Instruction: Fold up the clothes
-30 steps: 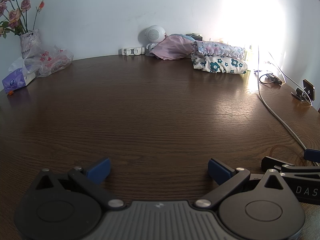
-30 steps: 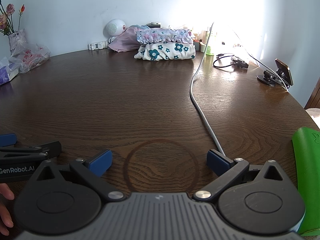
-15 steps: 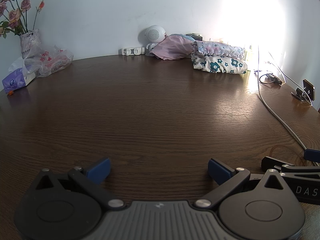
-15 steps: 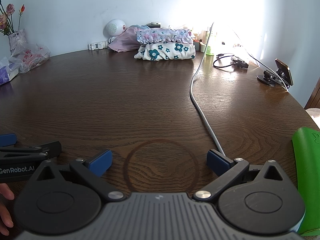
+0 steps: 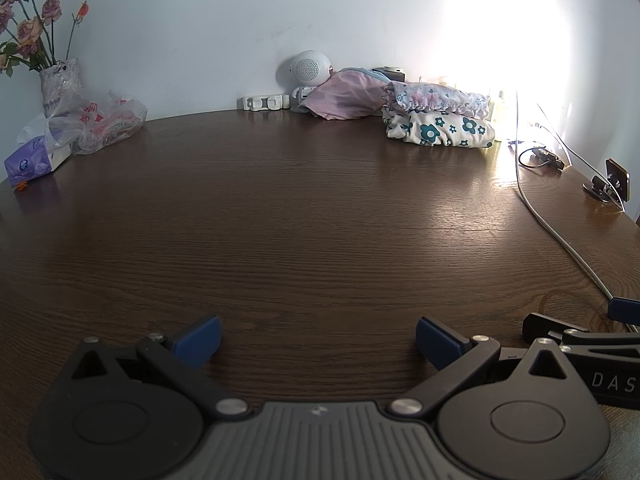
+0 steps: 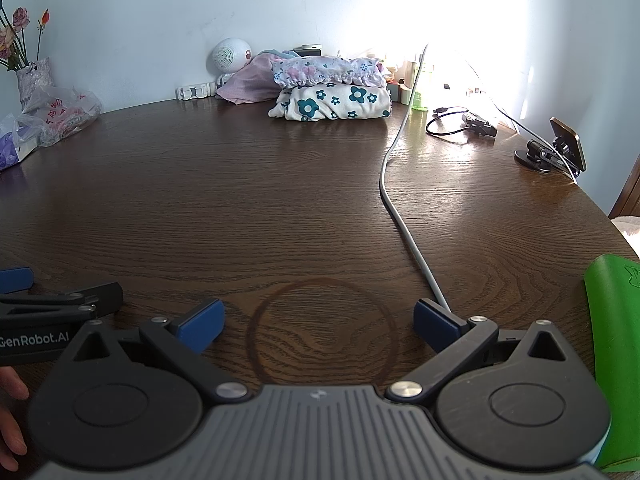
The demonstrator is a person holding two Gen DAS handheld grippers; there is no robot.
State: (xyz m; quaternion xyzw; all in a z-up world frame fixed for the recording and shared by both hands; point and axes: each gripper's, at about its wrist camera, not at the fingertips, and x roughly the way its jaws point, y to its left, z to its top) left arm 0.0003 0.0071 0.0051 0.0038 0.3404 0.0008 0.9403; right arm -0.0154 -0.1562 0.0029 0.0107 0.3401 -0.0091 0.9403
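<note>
The folded clothes (image 6: 332, 90) sit in a small stack at the far edge of the wooden table (image 6: 280, 200), against the wall: a white piece with teal flowers (image 6: 334, 106) at the bottom and a ruffled pink-and-blue floral piece (image 6: 326, 72) resting on top of it. Touching the stack on its left is a loose pink garment (image 6: 250, 82), bunched up against a round white speaker-like gadget (image 6: 230, 56). Further left of the stack along the wall lies a small white power strip (image 6: 196, 91), and well beyond that, at the table's left edge, a clear plastic bag (image 5: 106, 122), a purple tissue pack (image 5: 30, 162) and a vase of dried roses (image 5: 54, 84). To the right of the stack a grey cable (image 6: 400, 200) runs from the bright wall toward the near edge, with a black cable coil (image 6: 460, 122) and a phone on a stand (image 6: 556, 148) beyond it. Well apart from the stack, at the near edge, the left gripper (image 5: 318, 340) and the right gripper (image 6: 318, 324) rest side by side low over bare wood, each with its blue-padded jaws spread wide and nothing between them. A faint ring stain (image 6: 322, 330) lies between the right gripper's fingers, and a green object (image 6: 616, 340) lies just to its right.
</note>
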